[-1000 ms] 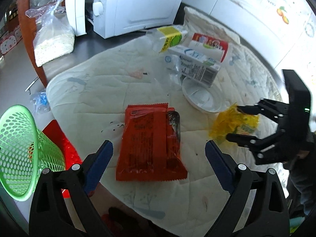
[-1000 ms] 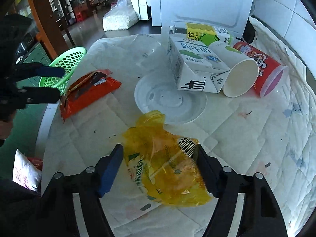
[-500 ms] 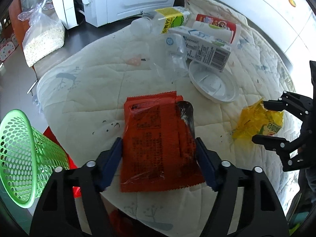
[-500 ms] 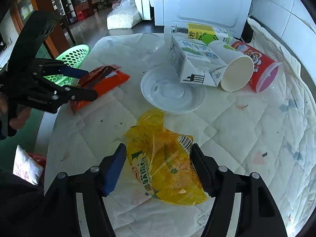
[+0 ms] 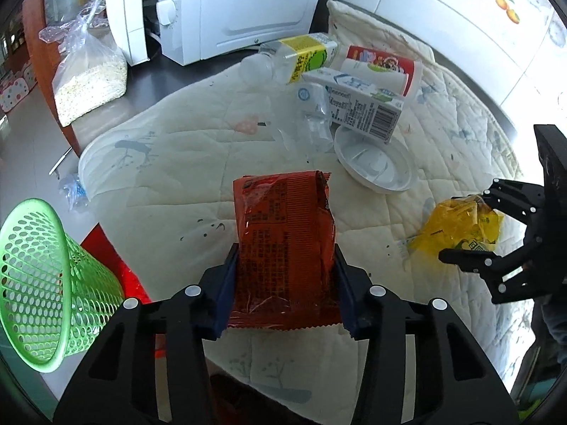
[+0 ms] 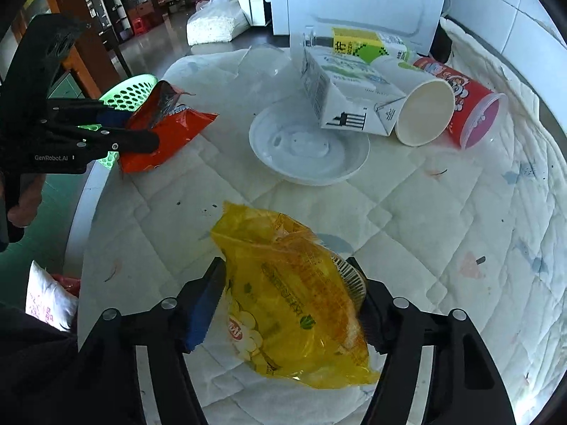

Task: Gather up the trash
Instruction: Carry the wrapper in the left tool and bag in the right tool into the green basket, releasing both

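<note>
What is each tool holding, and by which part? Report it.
Left tool: the red snack packet, pinched across its near end. Right tool: the yellow snack bag, squeezed across its side edges. Both just closed in.

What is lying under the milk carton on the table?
The milk carton rests partly on the rim of a white plate. What lies beneath the carton's far end is covered.

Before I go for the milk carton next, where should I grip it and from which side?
Grip the carton across its long flat sides, near the barcode end over the white dish, coming from above. It lies tipped on its side with that end resting on the dish rim; the paper cup crowds its folded end and the bottle lies behind, so other approaches look blocked.
</note>
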Demonstrator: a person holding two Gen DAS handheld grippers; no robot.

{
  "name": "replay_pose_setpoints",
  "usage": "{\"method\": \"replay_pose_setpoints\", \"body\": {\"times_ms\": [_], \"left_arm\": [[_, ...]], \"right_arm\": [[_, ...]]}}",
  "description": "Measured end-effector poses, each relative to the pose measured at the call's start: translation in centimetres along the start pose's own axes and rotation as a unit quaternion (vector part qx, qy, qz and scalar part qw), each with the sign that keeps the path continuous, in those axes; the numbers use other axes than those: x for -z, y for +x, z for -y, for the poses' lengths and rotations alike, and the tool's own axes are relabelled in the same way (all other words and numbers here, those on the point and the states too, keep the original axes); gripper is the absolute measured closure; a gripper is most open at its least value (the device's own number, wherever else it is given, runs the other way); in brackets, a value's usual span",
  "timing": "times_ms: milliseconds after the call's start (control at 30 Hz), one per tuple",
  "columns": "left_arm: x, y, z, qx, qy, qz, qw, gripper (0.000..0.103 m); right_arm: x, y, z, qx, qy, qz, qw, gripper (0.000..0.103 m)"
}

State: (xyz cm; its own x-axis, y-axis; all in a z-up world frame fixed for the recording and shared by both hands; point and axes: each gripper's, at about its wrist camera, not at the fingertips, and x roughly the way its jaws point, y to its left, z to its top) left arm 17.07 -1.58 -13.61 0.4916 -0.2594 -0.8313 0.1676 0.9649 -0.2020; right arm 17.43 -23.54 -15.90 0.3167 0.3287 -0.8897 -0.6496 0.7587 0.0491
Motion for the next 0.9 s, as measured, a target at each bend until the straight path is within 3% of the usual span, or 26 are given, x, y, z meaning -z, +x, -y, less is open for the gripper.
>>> {"method": "replay_pose_setpoints", "body": {"times_ms": [300,567,700,900], "left_arm": [[0.8,-2.2,-1.9,0.009,-0.03,0.026,0.9992,0.057],[1.7,-6.5,-5.6,0.001,-0.075,0.074,0.9944,0.057],[2.7,-9.7,-9.6,-0.032,-0.108,0.104,0.9882,0.057],[4.8,-12.7,-16.9,-0.089,-0.17,0.118,0.9743,0.057]], "right_arm": [[-0.5,-1.4,-1.2,-0.004,0.001,0.017,1.0,0.052],[-3.7,-2.9,-4.3,-0.026,-0.015,0.053,0.998,0.052],[-6.4,-2.5,-6.9,-0.049,-0.026,0.068,0.996,0.052],[-10.7,-0.3,-12.1,-0.084,-0.059,0.072,0.992,0.052]]}}
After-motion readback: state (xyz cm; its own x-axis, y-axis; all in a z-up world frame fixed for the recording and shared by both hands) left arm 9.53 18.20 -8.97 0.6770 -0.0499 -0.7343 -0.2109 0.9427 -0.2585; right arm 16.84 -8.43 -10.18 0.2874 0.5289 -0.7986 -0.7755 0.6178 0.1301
